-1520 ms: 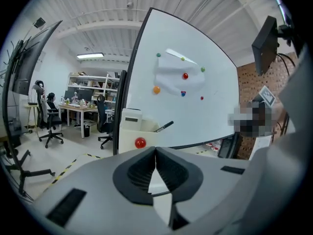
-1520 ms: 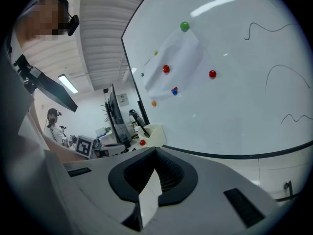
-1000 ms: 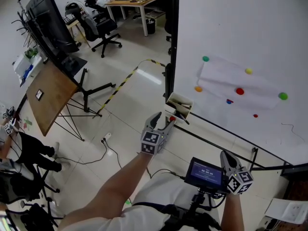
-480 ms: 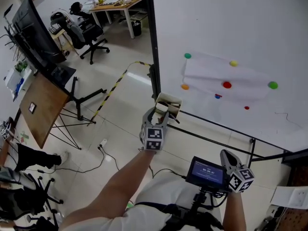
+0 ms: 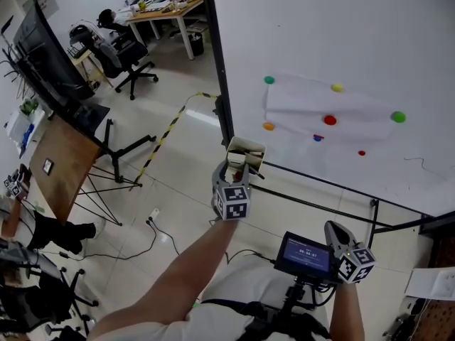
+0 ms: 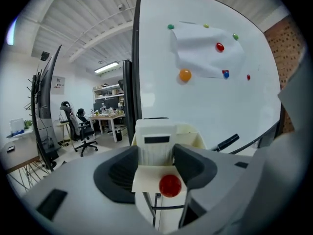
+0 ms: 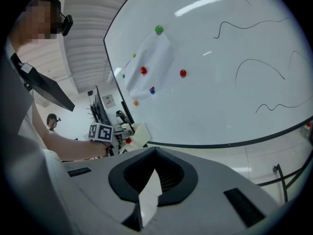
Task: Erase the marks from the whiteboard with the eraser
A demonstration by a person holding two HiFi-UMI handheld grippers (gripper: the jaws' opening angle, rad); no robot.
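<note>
The whiteboard (image 5: 341, 41) fills the right side and bears thin black marks (image 5: 416, 162), seen larger in the right gripper view (image 7: 259, 67). A cream holder box (image 5: 254, 148) hangs at its lower left corner. In it stands a white eraser (image 6: 156, 131) with a black strip. My left gripper (image 5: 235, 170) reaches into the box, its jaws pressed on both sides of the eraser (image 5: 237, 159). A red magnet (image 6: 170, 185) sits on the box front, just below my left gripper (image 6: 155, 155). My right gripper (image 5: 335, 231) hangs low near my body, away from the board, and is shut with nothing in it (image 7: 156, 155).
A paper sheet (image 5: 327, 109) is pinned to the board by coloured magnets. A black marker (image 6: 226, 141) lies on the ledge. A small screen (image 5: 306, 254) is mounted by my right hand. On the left stand a wooden easel board (image 5: 60, 165), office chairs (image 5: 124, 52) and floor cables (image 5: 153, 229).
My left gripper has moved up and forward to the holder box and its jaws now grip the eraser. The right gripper has stayed put.
</note>
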